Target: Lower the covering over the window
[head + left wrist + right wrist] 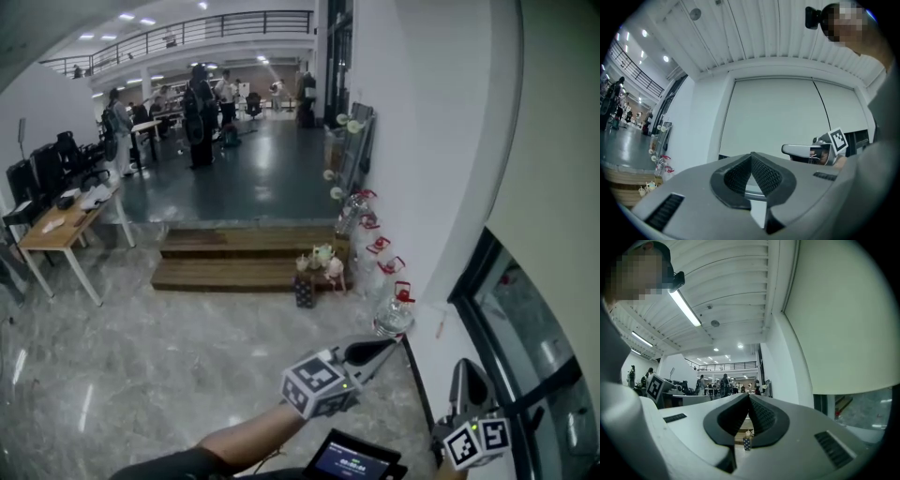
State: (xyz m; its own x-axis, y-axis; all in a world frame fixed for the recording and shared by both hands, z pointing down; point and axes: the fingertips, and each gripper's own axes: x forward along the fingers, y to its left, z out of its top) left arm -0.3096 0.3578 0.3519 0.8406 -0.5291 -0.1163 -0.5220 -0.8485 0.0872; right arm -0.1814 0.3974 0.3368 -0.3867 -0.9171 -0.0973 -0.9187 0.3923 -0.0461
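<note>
Grippers sit nearest. The left gripper (pixel 392 343) is left of the window (pixel 539 347), with its jaws pressed together on nothing. The right gripper (pixel 469 370) is just in front of the window's dark frame, its jaws likewise closed and empty. The blind (pixel 553 122) hangs over the window's upper part, and its bottom edge leaves glass bare below. Left of the window, water bottles (pixel 392 305) with red handles line the wall. Farther left of the window are 2 wooden steps (pixel 234 258), then a table (pixel 56 234). Well beyond the window, people (pixel 197 112) stand on the raised floor.
</note>
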